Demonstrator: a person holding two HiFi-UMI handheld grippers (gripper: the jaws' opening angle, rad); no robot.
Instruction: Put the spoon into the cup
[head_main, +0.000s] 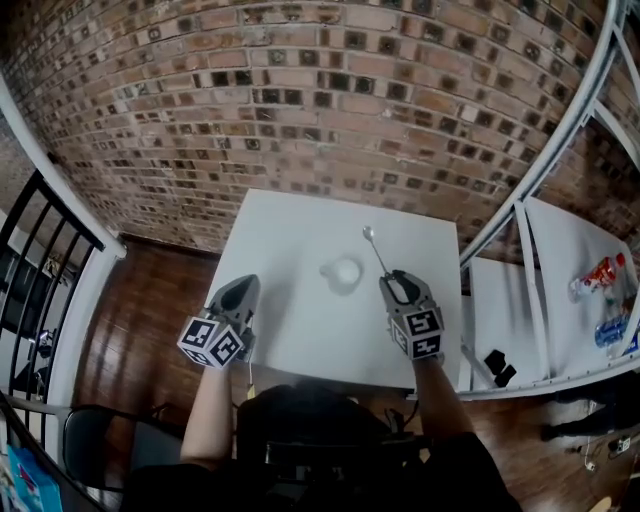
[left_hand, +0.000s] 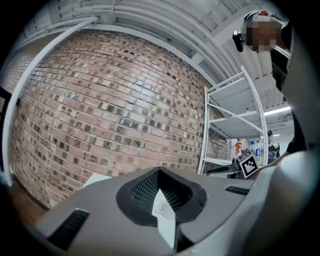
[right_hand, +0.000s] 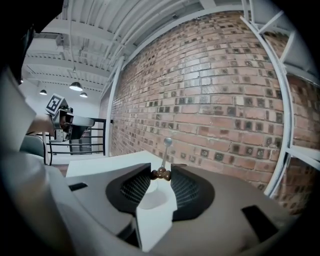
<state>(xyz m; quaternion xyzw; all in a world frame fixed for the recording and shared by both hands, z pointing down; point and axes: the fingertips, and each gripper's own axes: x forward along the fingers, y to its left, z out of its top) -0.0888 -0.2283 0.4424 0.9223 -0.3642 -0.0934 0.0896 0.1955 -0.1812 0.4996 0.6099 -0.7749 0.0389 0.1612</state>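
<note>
We're pinching the spoon (right_hand: 164, 155) by its beaded handle end in the right tongs (right_hand: 161, 174), judging it light, stiff, slick and likely to pivot; left tongs (left_hand: 160, 171) pressed together, empty.

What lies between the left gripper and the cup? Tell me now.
Nothing: in the head view only bare table separates the left gripper from the cup.

Bright, even light; the white table (head_main: 300, 330) glares softly; the brick wall (head_main: 300, 100) behind the table bows from fisheye; both gripper views darken to black at the corners.
</note>
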